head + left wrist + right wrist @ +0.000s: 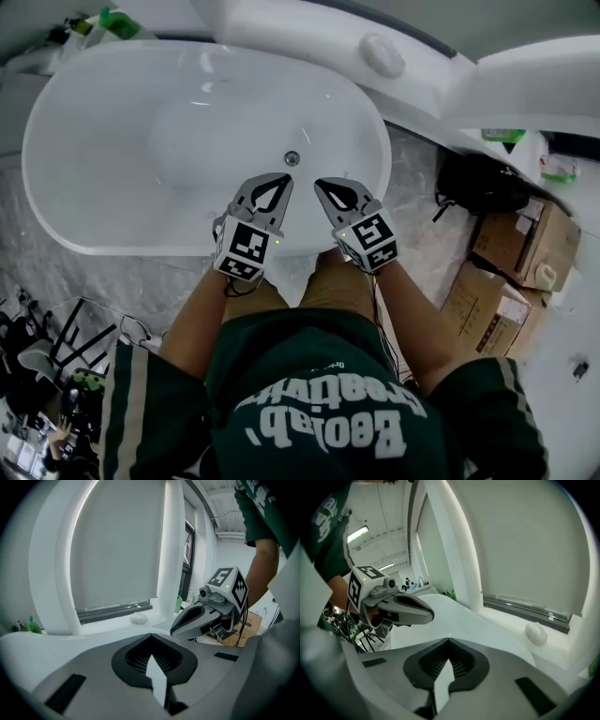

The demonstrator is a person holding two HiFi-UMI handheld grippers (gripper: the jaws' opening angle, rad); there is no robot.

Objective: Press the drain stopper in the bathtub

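**A:** Where's the stopper?

**B:** The drain stopper [292,158] sits on the floor of the bathtub [112,141], a little above the middle of the head view. It is close to the tub's near wall, and nothing touches it.

**A:** And the grippers?

**B:** Both hover just below it in the frame, over the tub's near edge. The left gripper [281,182] and the right gripper [323,186] each have their jaws closed together with nothing between them. Their tips point toward the drain from either side.

**A:** What could go wrong?

**B:** The stopper is small and round on a glossy, curved surface — a closed tip coming in at a slant could skid off the cap and hit the enamel. The two tips are near each other, so they might knock together if both go down. A soft push may also fail to click it — I can't tell whether it's up or down.

**A:** Anything nearby to worry about?

**B:** There's a white soap-like lump [382,54] on the ledge at the top and cardboard boxes [506,262] at lower right. Both are well apart from the drain.
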